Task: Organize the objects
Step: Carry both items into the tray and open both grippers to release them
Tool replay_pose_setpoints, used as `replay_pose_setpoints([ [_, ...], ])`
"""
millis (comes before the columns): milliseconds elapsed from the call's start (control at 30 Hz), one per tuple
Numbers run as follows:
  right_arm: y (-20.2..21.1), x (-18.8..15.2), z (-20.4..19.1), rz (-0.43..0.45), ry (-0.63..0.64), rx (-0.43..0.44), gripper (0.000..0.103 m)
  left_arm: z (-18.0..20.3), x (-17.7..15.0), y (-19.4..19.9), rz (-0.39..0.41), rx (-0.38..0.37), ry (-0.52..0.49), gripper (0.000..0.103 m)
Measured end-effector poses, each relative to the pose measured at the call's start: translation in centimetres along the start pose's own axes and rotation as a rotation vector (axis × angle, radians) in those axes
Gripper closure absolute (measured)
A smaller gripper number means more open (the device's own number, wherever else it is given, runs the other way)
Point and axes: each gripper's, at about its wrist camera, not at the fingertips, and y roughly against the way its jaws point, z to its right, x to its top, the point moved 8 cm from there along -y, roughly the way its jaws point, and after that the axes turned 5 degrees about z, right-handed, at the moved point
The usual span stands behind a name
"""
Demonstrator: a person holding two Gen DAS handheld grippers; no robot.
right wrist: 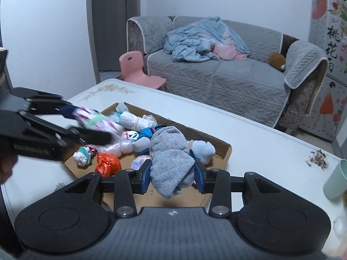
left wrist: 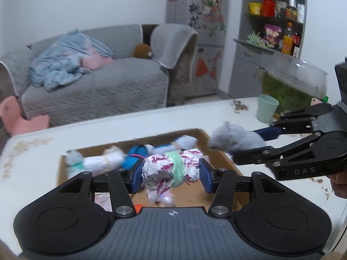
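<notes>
Your left tool (left wrist: 171, 174) clamped on white-magenta bundle (left wrist: 171, 169), your right tool (right wrist: 172, 173) clamped on grey towel (right wrist: 171, 162); both items held above cardboard tray (right wrist: 219, 149) on counter (right wrist: 260, 134). Several bundles left in tray, orange bag (right wrist: 108, 164) included; sorting looks early.

white table (right wrist: 249, 134) | on it: cardboard tray (right wrist: 223, 149), green cup (right wrist: 336, 182), seed husks (right wrist: 317, 161)

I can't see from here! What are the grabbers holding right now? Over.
Left gripper jaws shut on white-and-magenta bundle. Right gripper jaws shut on grey sock roll. Both above cardboard tray. Nothing blocking.
</notes>
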Motion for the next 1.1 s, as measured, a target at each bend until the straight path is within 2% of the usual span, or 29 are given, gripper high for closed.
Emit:
replay_pose_setpoints([
  [200, -1.6, -1.1, 0.6, -0.051, 0.013, 0.014, 0.066, 0.9, -2.5, -4.4, -0.077, -0.024, -0.015, 0.045],
  [467, -4.3, -3.2, 1.7, -0.142, 0.034, 0.017, 0.066, 0.8, -5.2, -8.0, -0.154, -0.027, -0.019, 0.045],
  [867, -6.8, -4.0, 2.3, -0.214, 0.101, 0.045, 0.066, 0.7, -6.0, -10.5, -0.174, 0.055, -0.135, 0.045],
  [967, -7.2, -4.1, 2.2, -0.229, 0.120, 0.046, 0.065, 1.0, -6.2, -10.9, -0.179, 0.077, -0.191, 0.047],
  [1100, -7.2, -4.1, 2.6, -0.230, 0.109, 0.055, 0.065, 1.0, -6.1, -11.2, -0.181, 0.077, -0.185, 0.047],
])
